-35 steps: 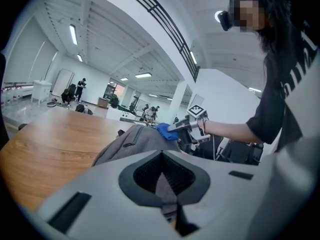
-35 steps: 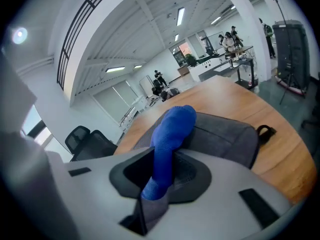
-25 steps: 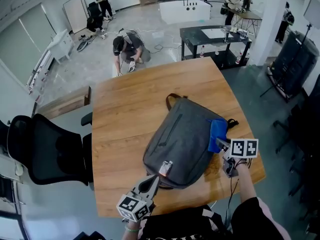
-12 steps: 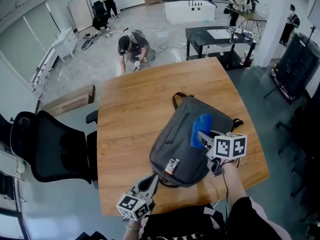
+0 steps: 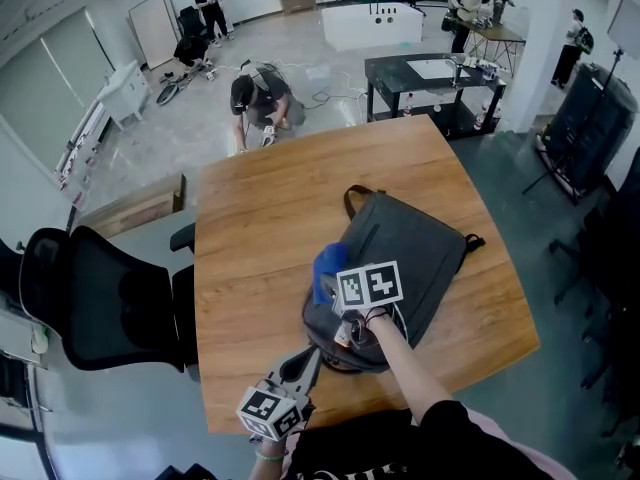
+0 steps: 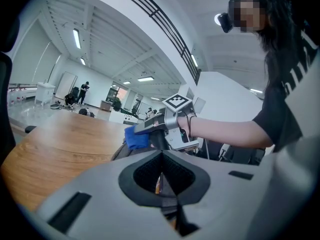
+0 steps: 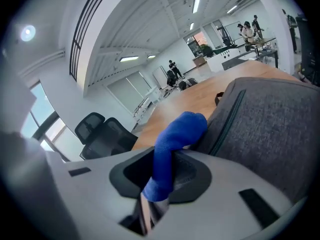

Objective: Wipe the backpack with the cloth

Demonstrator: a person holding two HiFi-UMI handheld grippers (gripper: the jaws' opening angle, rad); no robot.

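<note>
Right tongs (image 5: 335, 286): clamped on the blue cloth (image 5: 328, 265), with a fold bulging up between the jaws. Your arm lies across the backpack (image 5: 420, 248).
Left tongs (image 5: 308, 360): closed, with the tips at the backpack's near edge. You cannot tell whether they pinch fabric there.
Change: a second ago your cloth sat at the backpack's right edge, and half a second ago it was mid-face. Now it is at the left near side. Your left tongs have stayed put.
Meaning: you have probably finished one sweep across the front. The far part by the handle likely still needs wiping.
Room: a wide hall with a pale floor and people standing at the back. One crouching person (image 5: 255, 93) is just beyond the worktop, and an office chair (image 5: 90, 288) stands at your left.
Worktop (image 5: 250, 218): wood grain, carrying only the backpack.
Backpack: grey, lying flat on the worktop's right half, with its handle pointing away from you.
</note>
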